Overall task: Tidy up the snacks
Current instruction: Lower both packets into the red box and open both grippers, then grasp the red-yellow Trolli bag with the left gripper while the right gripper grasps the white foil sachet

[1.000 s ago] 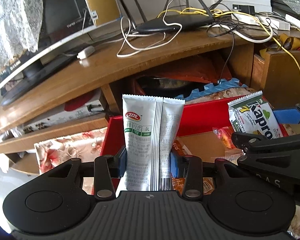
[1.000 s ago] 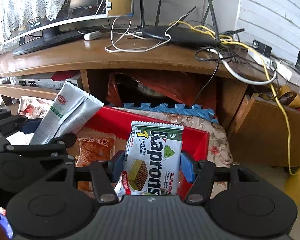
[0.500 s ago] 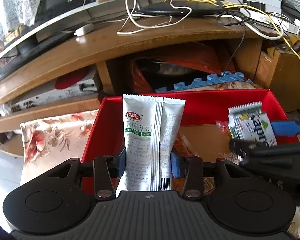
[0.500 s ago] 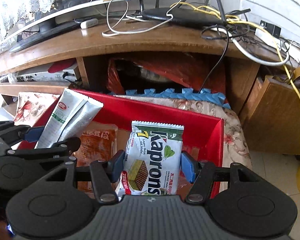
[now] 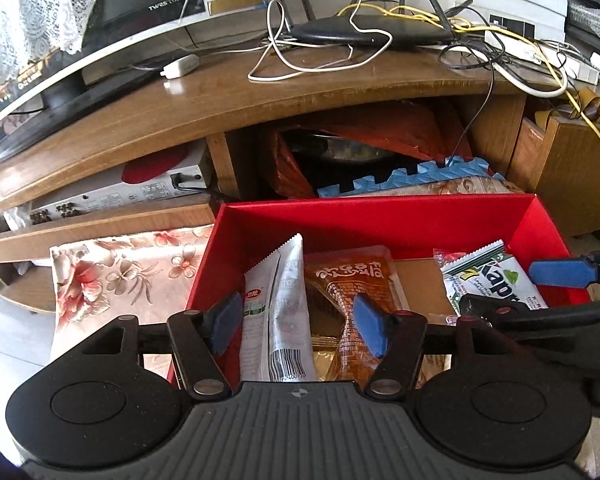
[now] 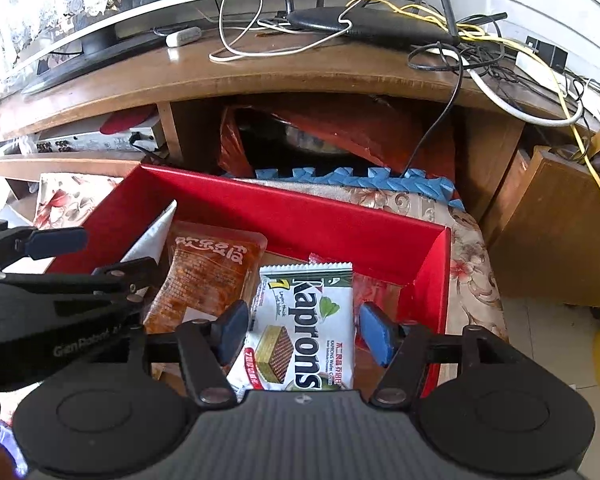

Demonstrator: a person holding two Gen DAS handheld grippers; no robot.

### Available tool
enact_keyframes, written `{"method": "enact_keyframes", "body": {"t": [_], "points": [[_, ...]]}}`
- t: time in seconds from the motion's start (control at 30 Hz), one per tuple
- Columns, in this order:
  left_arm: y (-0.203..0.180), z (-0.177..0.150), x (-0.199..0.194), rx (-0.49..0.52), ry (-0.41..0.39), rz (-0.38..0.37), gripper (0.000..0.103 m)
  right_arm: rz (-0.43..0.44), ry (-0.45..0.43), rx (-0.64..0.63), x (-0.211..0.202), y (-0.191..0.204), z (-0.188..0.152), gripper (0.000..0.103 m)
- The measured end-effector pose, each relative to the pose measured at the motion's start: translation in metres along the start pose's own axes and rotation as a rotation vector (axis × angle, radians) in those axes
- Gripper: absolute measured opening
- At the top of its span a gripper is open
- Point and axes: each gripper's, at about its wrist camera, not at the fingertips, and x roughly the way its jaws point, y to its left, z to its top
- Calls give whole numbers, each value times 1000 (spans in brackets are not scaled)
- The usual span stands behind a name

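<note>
A red box holds an orange snack packet lying flat. My left gripper hangs over the box's left part and its jaws are opening. A white packet stands between them, leaning toward the left pad and clear of the right one. My right gripper is over the right part of the red box, and its jaws are also opening. The green-and-white Kaprons wafer packet lies between its pads with a thin gap on each side. The left gripper shows at that view's left edge.
A wooden TV stand rises right behind the box, carrying a television, a router and tangled cables. Under it sit a blue foam mat and red bags. A floral cloth lies under the box, and a wooden cabinet stands at the right.
The left jaws have spread apart and the white packet, upright before, now leans left and sits lower in the box. The right jaws have widened slightly off the wafer packet.
</note>
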Motion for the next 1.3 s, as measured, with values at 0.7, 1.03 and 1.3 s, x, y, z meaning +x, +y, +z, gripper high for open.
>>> {"method": "enact_keyframes", "body": {"t": [0.7, 1.03, 1.3], "points": [[16, -29, -45, -38, 11, -54, 75, 29, -31, -23, -43, 11, -22, 63], [4, -62, -55, -63, 96, -138, 76, 37, -3, -19, -64, 7, -52, 63], [-16, -94, -47, -62, 201, -179, 76, 37, 29, -8, -80, -6, -85, 63]]}}
